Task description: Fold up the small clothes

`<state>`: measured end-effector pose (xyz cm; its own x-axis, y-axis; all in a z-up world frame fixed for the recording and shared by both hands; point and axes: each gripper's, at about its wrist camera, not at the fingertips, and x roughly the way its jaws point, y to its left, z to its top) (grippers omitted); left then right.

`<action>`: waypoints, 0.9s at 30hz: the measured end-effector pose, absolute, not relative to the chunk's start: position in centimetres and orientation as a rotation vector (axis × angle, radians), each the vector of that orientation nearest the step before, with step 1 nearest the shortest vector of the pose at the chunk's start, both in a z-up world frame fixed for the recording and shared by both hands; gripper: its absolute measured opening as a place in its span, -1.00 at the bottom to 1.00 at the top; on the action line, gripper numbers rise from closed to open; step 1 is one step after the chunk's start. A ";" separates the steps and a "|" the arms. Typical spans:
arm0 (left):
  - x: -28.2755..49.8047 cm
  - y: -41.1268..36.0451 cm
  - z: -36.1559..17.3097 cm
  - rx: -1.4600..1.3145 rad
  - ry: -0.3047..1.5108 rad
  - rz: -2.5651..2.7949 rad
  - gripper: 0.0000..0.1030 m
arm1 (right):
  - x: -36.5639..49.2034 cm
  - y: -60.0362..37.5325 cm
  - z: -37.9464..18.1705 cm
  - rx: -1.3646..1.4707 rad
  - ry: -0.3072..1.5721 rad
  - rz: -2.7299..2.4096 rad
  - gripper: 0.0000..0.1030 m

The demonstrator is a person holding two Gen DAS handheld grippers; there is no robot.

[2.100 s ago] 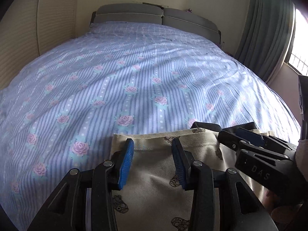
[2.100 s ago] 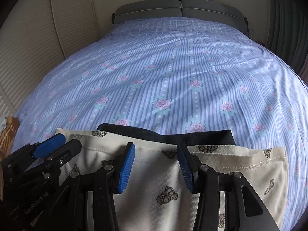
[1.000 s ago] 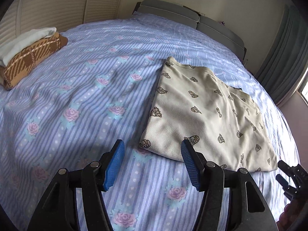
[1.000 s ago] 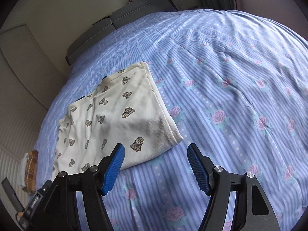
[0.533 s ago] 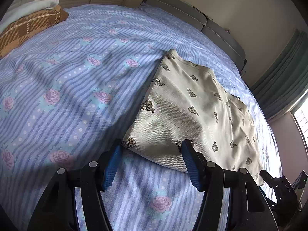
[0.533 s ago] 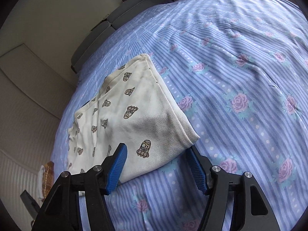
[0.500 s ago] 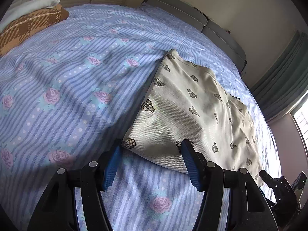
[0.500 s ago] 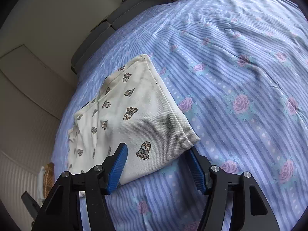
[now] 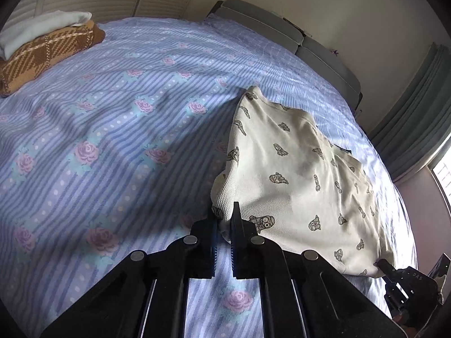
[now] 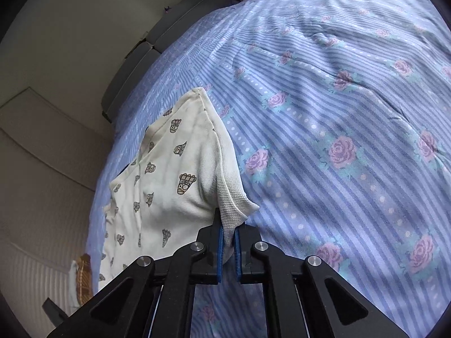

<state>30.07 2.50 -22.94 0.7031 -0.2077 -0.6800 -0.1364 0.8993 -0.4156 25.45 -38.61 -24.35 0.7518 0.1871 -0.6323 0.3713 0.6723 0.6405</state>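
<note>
A cream garment with small printed figures lies folded on the blue striped rose bedsheet. My left gripper is shut on its near left corner, which is lifted a little. In the right wrist view the same garment shows, and my right gripper is shut on its near right corner, pulled up into a peak. The right gripper also shows at the lower right of the left wrist view.
A stack of folded clothes, brown plaid with white on top, sits at the bed's far left; it also shows small in the right wrist view. A grey headboard runs along the far end. Curtains hang at the right.
Both grippers were open around the garment's near corners half a second ago. Now both have shut on the corners and the fabric is lifted slightly.
</note>
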 end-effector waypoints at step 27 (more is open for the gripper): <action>22.0 1.5 -20.1 -0.279 0.798 0.011 -0.27 | 18.8 -38.3 -22.4 0.705 0.790 -0.163 -0.02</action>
